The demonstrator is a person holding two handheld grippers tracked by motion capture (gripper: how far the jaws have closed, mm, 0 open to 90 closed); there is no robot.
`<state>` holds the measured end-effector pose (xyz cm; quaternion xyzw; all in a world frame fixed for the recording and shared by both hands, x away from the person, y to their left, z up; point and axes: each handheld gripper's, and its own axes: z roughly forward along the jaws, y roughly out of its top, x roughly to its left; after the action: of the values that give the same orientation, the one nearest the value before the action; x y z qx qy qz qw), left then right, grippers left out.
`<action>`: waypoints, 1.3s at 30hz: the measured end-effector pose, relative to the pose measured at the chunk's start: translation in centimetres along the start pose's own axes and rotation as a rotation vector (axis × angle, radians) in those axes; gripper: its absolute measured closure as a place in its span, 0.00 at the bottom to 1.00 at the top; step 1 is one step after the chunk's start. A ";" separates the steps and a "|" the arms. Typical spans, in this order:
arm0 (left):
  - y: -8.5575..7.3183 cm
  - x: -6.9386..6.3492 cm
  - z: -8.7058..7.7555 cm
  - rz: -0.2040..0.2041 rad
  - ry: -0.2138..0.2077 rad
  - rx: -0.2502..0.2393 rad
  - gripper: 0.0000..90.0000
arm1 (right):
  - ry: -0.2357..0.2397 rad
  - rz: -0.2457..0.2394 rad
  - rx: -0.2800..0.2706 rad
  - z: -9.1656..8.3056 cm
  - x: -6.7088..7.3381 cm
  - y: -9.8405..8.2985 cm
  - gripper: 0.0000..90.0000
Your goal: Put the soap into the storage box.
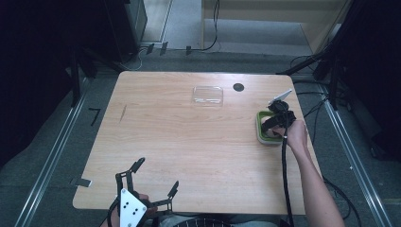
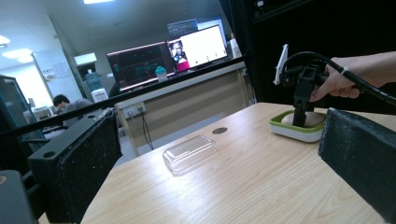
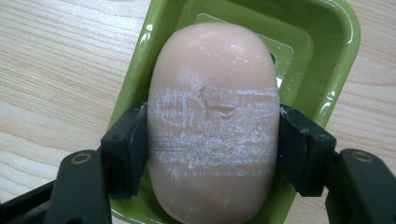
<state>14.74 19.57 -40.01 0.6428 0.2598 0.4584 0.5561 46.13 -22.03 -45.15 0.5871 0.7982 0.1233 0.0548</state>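
Soap bar (image 3: 212, 121): pale pink, oval, lying in the green soap dish (image 3: 327, 60) at the right edge of the desk (image 1: 189, 142). A band of white scuffing and a small crack run across the soap's middle, right where the pads sit.

Right gripper (image 3: 212, 135): pointing straight down into the dish, jaws clamped on the soap bar across its short width, one pad on each flank. Both pads touch the soap; the near end of the bar runs out under the bottom of the right gripper view.

Step in hand, as judged: lifting the soap out of the dish. To do it well, keep the squeeze steady but not harder, since the surface is already marked and soap is slick. Raise it straight up until it is above the dish rim, so the dish is not dragged or tipped. Watch for the bar swivelling between the pads, as it is gripped slightly nearer its near end than its middle.

Left gripper (image 1: 153, 184): at the near left edge of the desk, jaws wide apart, holding and touching nothing.

Elsewhere: clear plastic lid (image 1: 207, 95) lies flat toward the far side of the desk, well apart from the dish; a dark round cable hole (image 1: 238, 87) sits just right of it.
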 end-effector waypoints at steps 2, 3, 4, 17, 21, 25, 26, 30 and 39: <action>0.0 0.0 0.0 -0.001 0.001 -0.001 0.00 | -0.001 0.000 0.000 0.0 0.0 0.0 0.37; 0.0 0.0 0.0 -0.002 0.003 -0.002 0.00 | -0.001 -0.003 0.001 0.0 0.0 0.0 0.37; 0.0 0.0 0.0 -0.002 0.003 -0.002 0.00 | -0.001 -0.003 0.001 0.0 0.0 0.0 0.37; 0.0 0.0 0.0 -0.002 0.001 -0.002 0.00 | -0.010 -0.021 0.018 -0.5 0.3 0.0 0.32; 0.0 0.0 0.0 0.000 -0.003 -0.003 0.00 | -0.013 -0.036 0.022 -1.2 0.7 -0.1 0.26; 0.0 0.0 0.0 -0.002 -0.002 -0.005 0.00 | -0.020 -0.050 0.028 -1.9 1.2 -0.2 0.19; 0.0 0.0 0.0 -0.003 0.000 -0.006 0.00 | -0.015 -0.058 0.028 -2.1 1.4 -0.2 0.18; 0.0 0.0 0.0 -0.001 -0.003 -0.007 0.00 | -0.007 -0.090 0.043 -2.9 2.2 -0.4 0.16; 0.0 0.0 -0.1 0.001 -0.005 -0.009 0.00 | 0.023 -0.176 0.083 -4.5 4.3 -1.2 0.12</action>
<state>14.68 19.58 -39.97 0.6416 0.2560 0.4583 0.5592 42.68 -18.91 -40.86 0.5152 0.8516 0.0915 0.0321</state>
